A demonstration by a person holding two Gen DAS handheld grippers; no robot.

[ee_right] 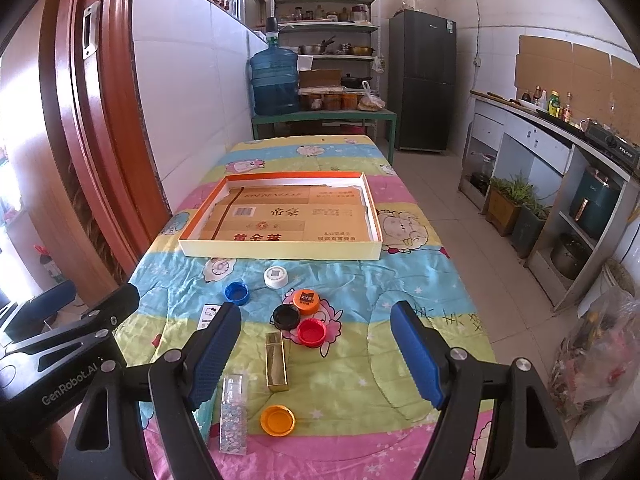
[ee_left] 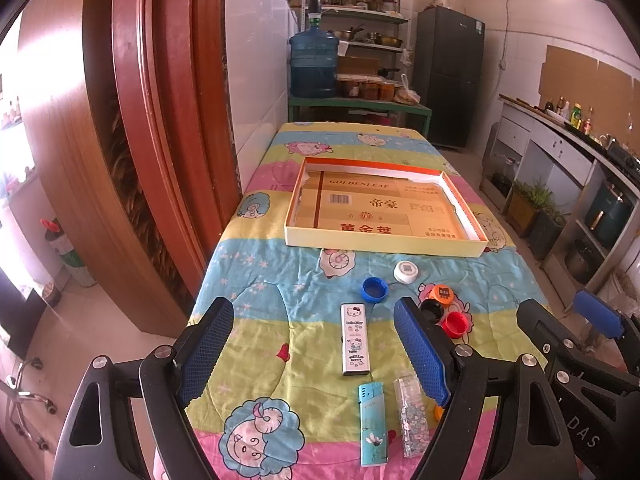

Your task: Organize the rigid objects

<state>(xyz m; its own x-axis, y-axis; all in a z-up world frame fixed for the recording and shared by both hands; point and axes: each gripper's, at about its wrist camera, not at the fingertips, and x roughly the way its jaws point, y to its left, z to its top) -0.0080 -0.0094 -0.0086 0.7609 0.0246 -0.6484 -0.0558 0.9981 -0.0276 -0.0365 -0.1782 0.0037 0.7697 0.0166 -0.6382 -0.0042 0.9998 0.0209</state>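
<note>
Hovering with jaws spread and empty, the left gripper (ee_left: 316, 356) and right gripper (ee_right: 316, 352) overlooked a shallow cardboard tray (ee_right: 280, 249), seemingly holding nothing.

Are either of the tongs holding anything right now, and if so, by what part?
Nothing is held. The left tongs and right tongs are both open above the table, with the lighters and caps lying loose below.

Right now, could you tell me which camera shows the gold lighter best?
The right wrist view: the gold lighter lies fully visible between the open jaws, near the red cap. In the left wrist view it cannot be seen; a jaw seems to cover that spot.
</note>
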